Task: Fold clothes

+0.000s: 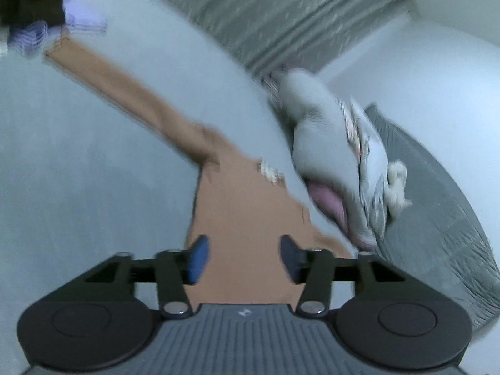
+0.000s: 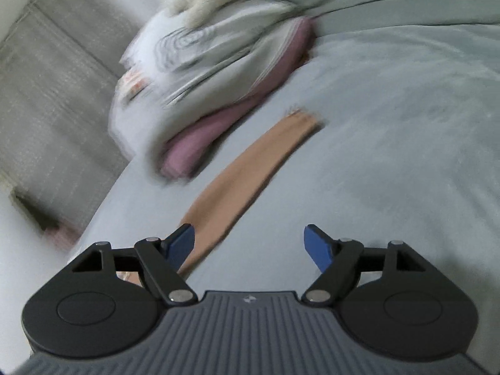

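A tan long-sleeved garment (image 1: 247, 206) lies flat on the pale grey bed sheet (image 1: 78, 156). One sleeve (image 1: 125, 87) stretches up and to the left in the left wrist view. My left gripper (image 1: 242, 259) is open and empty, just above the garment's body. In the right wrist view another tan sleeve (image 2: 250, 168) runs diagonally from the lower left up toward the middle. My right gripper (image 2: 250, 247) is open and empty, its left finger (image 2: 181, 243) over the sleeve's near end. Both views are blurred by motion.
A pile of other clothes (image 2: 203, 72), white, patterned and mauve, sits at the bed's edge; it also shows in the left wrist view (image 1: 337, 156). A grey quilt (image 1: 437, 218) lies beyond it. A grey curtain (image 1: 281, 15) hangs behind. Dark and striped items (image 1: 37, 15) lie at the far left.
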